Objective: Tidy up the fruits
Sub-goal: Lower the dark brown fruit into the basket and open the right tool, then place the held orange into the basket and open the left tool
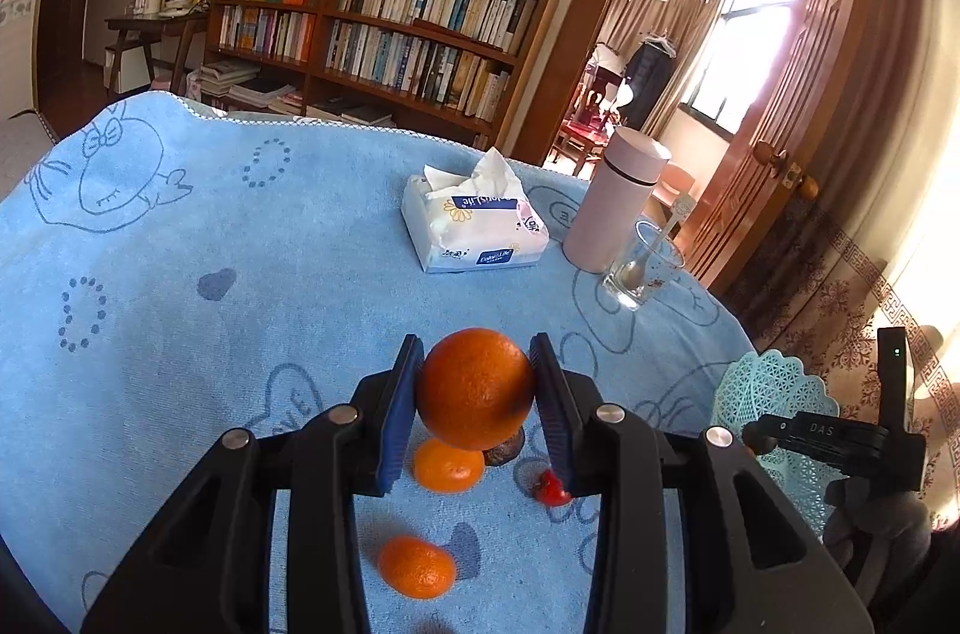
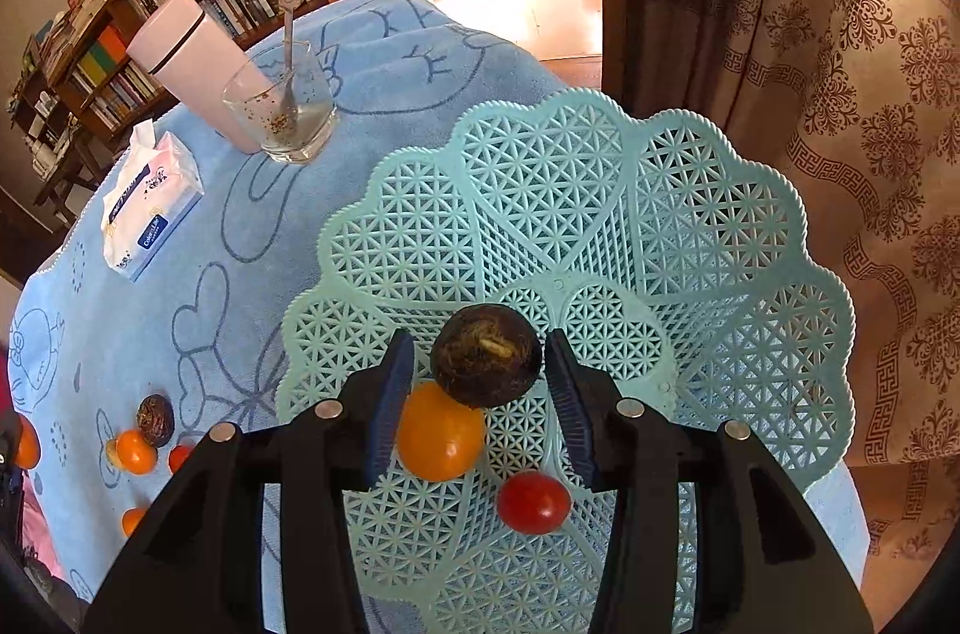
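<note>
My left gripper [image 1: 475, 385] is shut on a large orange [image 1: 474, 388], held above the blue towel. Below it on the towel lie a small orange [image 1: 447, 466], another small orange [image 1: 417, 567], a dark brown fruit [image 1: 507, 451] and a red tomato [image 1: 551, 490]. My right gripper [image 2: 486, 376] is over the turquoise lattice basket [image 2: 690, 214], its pads on either side of a dark brown round fruit [image 2: 485, 355]. A yellow-orange fruit [image 2: 441, 433] and a red tomato [image 2: 534, 503] lie in the basket. The basket's rim also shows in the left wrist view [image 1: 762, 394].
A tissue pack [image 1: 471, 226], a pink thermos [image 1: 615, 199] and a glass with a spoon [image 1: 642, 268] stand at the far side of the table. More small fruits [image 2: 135, 451] lie on the towel left of the basket. A patterned curtain [image 2: 840, 63] hangs right.
</note>
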Demonstrator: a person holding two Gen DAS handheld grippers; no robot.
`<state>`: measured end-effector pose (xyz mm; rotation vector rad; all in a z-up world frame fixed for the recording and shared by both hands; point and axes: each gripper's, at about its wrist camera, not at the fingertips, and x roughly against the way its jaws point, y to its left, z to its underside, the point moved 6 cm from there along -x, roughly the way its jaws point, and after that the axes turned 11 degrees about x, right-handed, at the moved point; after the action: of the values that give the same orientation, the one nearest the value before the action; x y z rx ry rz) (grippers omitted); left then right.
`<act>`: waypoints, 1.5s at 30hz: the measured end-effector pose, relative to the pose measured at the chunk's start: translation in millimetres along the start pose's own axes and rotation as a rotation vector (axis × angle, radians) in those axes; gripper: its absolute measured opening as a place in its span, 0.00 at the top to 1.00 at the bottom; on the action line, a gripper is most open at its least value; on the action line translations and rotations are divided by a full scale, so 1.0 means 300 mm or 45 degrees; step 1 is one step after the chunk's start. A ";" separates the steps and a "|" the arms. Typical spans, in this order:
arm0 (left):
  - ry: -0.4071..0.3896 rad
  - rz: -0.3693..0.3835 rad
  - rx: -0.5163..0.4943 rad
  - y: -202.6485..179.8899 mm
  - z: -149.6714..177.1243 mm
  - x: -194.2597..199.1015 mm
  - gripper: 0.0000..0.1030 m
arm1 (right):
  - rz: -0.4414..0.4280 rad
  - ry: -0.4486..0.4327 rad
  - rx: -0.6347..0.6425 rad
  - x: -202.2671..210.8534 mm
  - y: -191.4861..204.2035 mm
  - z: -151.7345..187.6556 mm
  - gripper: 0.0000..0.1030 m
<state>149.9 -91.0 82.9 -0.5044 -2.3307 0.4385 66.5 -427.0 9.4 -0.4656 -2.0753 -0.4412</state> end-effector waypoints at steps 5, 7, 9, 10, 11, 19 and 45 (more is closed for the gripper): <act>0.010 0.005 -0.018 -0.016 0.014 -0.002 0.64 | 0.012 -0.051 0.004 0.041 -0.012 -0.005 0.45; 0.014 0.010 -0.030 -0.027 0.021 -0.004 0.64 | 0.011 -0.068 0.012 0.060 -0.014 0.000 0.45; 0.023 0.020 -0.044 -0.042 0.033 -0.006 0.64 | 0.017 -0.091 0.026 0.078 -0.014 0.005 0.45; 0.029 0.026 -0.053 -0.051 0.040 -0.008 0.64 | 0.022 -0.102 0.033 0.090 -0.018 0.009 0.45; 0.035 0.031 -0.061 -0.061 0.047 -0.010 0.64 | 0.025 -0.111 0.035 0.102 -0.024 0.014 0.45; 0.102 0.104 -0.132 -0.142 0.117 -0.025 0.64 | 0.038 -0.211 0.042 0.205 -0.094 0.070 0.43; 0.419 0.296 -0.381 -0.563 0.455 -0.150 0.64 | -0.040 -0.443 0.078 0.343 -0.203 0.152 0.34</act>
<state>46.0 -281.6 36.8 -0.9243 -2.0323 0.0979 -46.9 -441.7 66.9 -0.5017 -2.4266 -0.3303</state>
